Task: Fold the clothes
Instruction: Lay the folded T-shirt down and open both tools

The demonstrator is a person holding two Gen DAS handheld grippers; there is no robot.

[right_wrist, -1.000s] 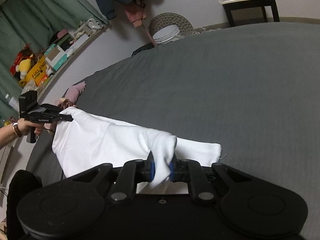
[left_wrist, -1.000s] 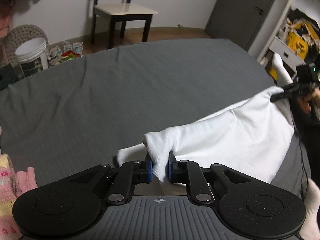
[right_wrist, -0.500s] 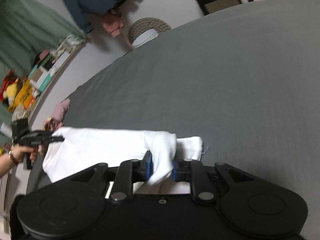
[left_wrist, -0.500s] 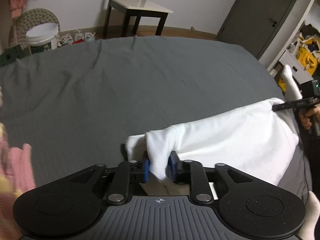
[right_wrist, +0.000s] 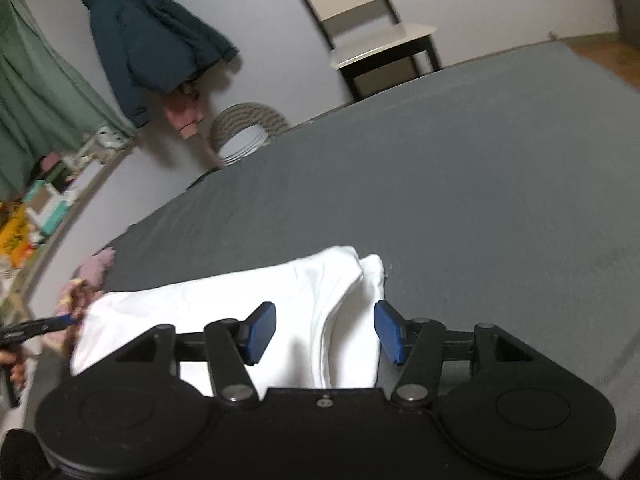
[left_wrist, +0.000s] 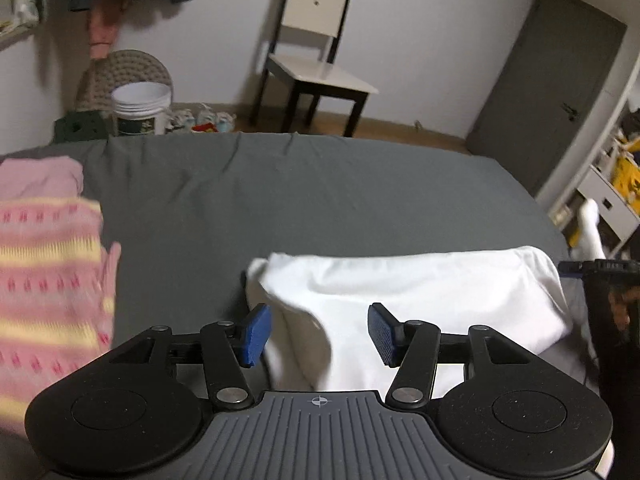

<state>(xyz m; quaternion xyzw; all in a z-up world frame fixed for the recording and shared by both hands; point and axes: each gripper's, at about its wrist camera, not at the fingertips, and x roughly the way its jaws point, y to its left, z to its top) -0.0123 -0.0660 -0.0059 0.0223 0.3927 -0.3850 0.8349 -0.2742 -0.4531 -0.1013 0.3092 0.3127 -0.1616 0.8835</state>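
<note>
Both tools are spread wide with nothing gripped: the left tool [left_wrist: 319,334] and right tool [right_wrist: 325,332] each hover over one end of the white garment [left_wrist: 420,300], which lies folded over near the front edge of the grey bed [left_wrist: 320,200]. I'd smooth the doubled layer flat before the next fold. Plenty of open sheet ahead; the striped pink clothes [left_wrist: 48,272] crowd the left side.

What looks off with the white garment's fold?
The white garment lies folded on the grey bed, but at its right end an under layer pokes out past the top fold, so the edges don't line up.
</note>
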